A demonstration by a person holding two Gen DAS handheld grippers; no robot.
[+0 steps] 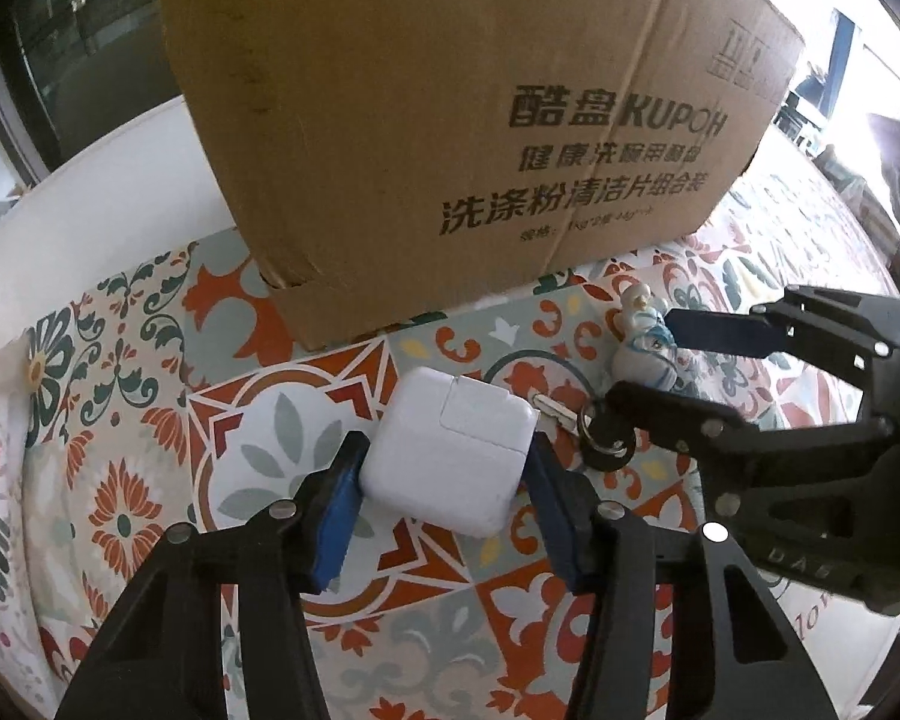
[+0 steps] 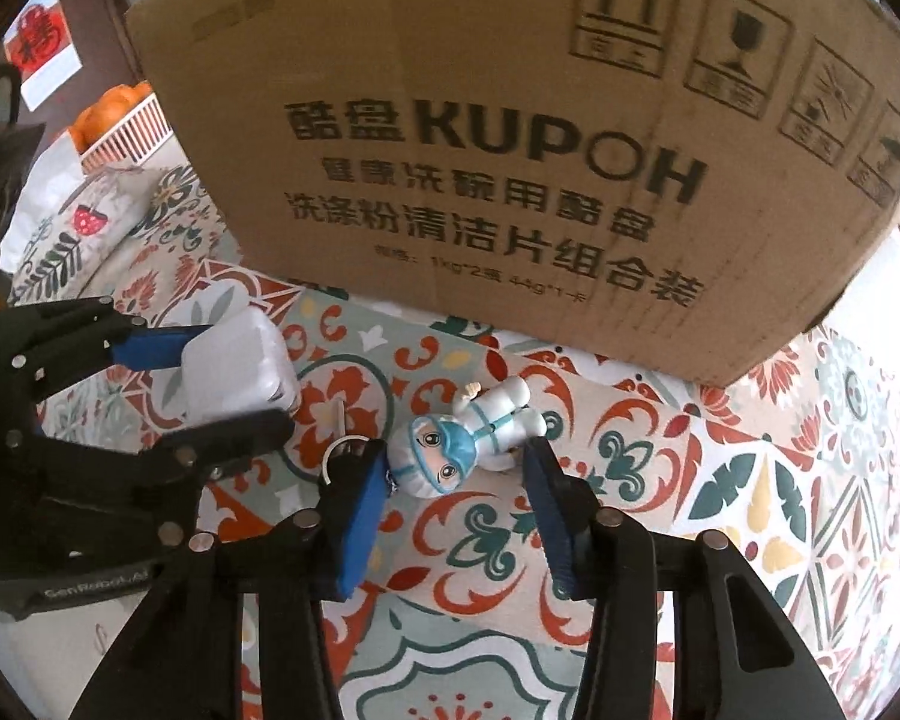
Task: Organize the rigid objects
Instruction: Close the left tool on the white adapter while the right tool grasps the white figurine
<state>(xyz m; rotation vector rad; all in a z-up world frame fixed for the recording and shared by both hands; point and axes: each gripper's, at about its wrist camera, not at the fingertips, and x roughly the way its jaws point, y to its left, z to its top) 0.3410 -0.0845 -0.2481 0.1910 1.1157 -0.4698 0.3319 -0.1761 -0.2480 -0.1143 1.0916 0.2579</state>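
one charger (image 1: pixel 450 456), one figurine (image 2: pixel 468 441), one key (image 1: pixel 555 414)

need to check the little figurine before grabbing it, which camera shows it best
The right wrist view: the figurine lies face-up on the patterned tablecloth, whole and unobstructed between the open fingers of the right gripper. The left wrist view shows only part of it, small and partly hidden behind the right gripper's fingers.

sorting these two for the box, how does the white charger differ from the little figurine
The charger is a plain white, smooth, rounded block; the figurine is a person shape, white with blue hood and face. The charger sits between the left tool fingers, the figurine between the right tool fingers. Both rest on the patterned cloth, before the cardboard box.
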